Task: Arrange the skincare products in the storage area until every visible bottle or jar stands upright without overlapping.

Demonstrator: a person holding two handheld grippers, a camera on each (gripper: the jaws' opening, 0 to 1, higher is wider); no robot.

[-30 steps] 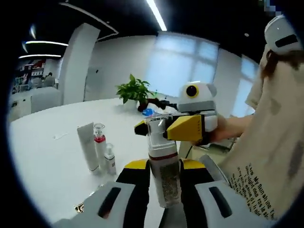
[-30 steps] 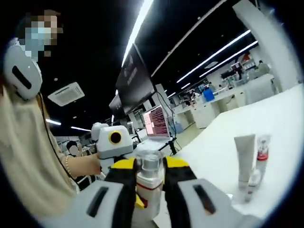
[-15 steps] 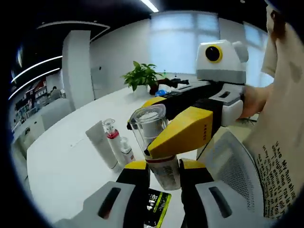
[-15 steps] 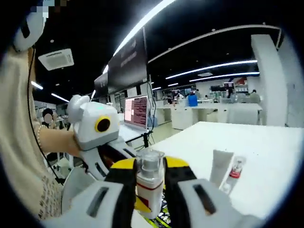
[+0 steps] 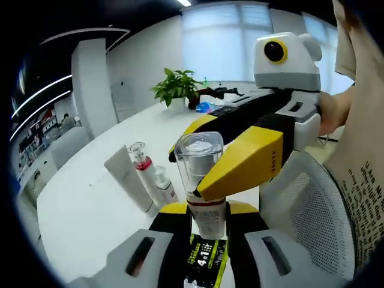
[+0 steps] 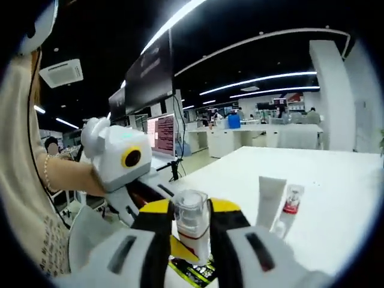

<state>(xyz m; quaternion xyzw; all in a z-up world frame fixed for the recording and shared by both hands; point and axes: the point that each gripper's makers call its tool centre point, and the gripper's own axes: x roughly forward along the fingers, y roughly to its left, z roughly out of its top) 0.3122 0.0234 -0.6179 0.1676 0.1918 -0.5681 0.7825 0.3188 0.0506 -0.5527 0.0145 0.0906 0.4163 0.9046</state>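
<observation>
Two grippers hold one bottle [image 5: 203, 180] at once. In the left gripper view, the left gripper [image 5: 207, 225] has its black and yellow jaws closed on the lower part of the bottle, at its white label. The bottle stands upright and has a clear cap on top. The right gripper [image 5: 237, 165] comes in from the right, and its yellow jaws pinch the bottle just under the cap. A hand [image 5: 336, 111] holds that gripper at the far right. Under the bottle lies a black and yellow packet [image 5: 203, 267]. To the left, on the white table [image 5: 78, 210], three things stand close together: a white tube [image 5: 129, 180], a small bottle with a red band [image 5: 143, 168] and a small white bottle [image 5: 163, 185]. A green plant [image 5: 177, 87] sits far back on the table.

In the right gripper view, the right gripper [image 6: 191, 225] is closed on the bottle [image 6: 192, 225], which stands upright between its jaws. The left gripper [image 6: 147, 195] reaches in from the left, with a hand [image 6: 69, 177] behind it. The packet [image 6: 193, 271] lies below. To the right, the white tube [image 6: 269, 195] and the red-band bottle [image 6: 290, 201] stand side by side on the table [image 6: 336, 204].
</observation>
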